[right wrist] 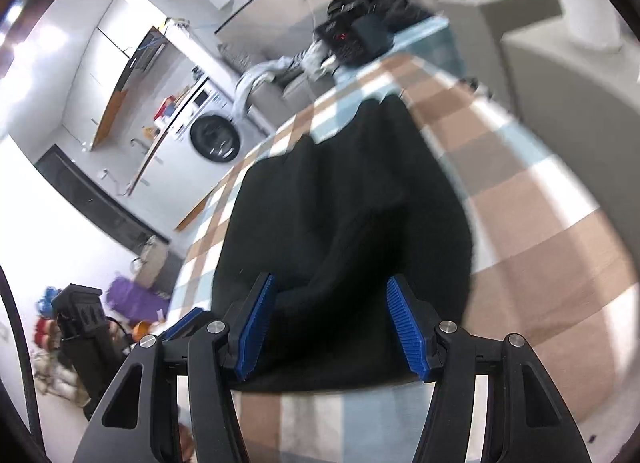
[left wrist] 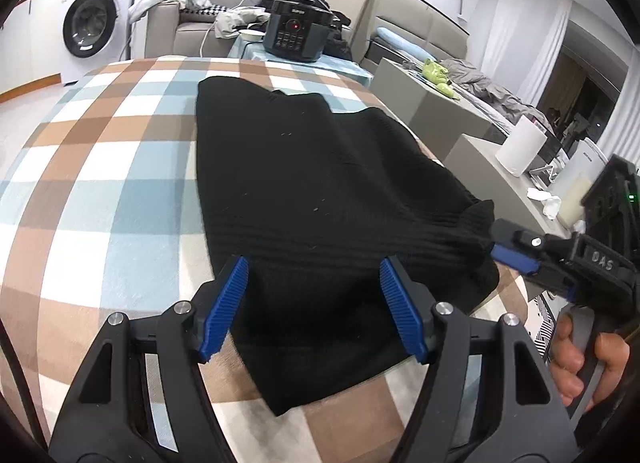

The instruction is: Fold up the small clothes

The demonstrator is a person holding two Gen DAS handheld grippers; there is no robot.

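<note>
I had both tongs spread apart, my left gripper [left wrist: 314, 307] poised over the near end of the black knit garment [left wrist: 312, 191] lying flat on the checked tablecloth [left wrist: 100, 183], and my right gripper [right wrist: 330, 321] hovering at its right-hand corner, clamping nothing.

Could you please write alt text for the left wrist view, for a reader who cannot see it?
A black knit garment lies on a checked tablecloth, with the open left claw over its near edge. The right claw meets its right corner; a black cooker stands behind.
</note>
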